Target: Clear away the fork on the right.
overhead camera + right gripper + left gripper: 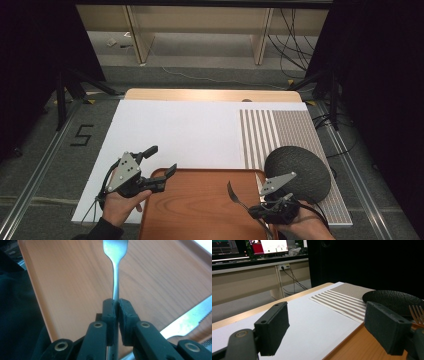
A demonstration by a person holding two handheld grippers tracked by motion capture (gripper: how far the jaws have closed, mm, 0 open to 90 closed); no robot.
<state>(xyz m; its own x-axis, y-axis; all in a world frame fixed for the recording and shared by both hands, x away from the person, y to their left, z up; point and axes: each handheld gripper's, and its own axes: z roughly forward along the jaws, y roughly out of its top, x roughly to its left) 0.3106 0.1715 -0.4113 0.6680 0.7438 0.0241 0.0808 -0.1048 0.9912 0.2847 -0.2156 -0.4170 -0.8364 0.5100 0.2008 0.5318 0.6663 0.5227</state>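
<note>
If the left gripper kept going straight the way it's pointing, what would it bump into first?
Probably the black plate. The open left gripper points across the tray's corner toward it, one side over the white board. The fork held in the right gripper sits close to that line too; depth is hard to judge.

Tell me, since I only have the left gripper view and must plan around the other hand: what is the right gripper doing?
Observer: The right gripper is shut on a silver metal fork by its handle.
Operator: Where is the fork?
Observer: Above the reddish-brown wooden tray, near its right side, tines pointing away from the person.
Operator: Anything else near it?
Observer: A serrated metal knife lies on the tray.
</note>
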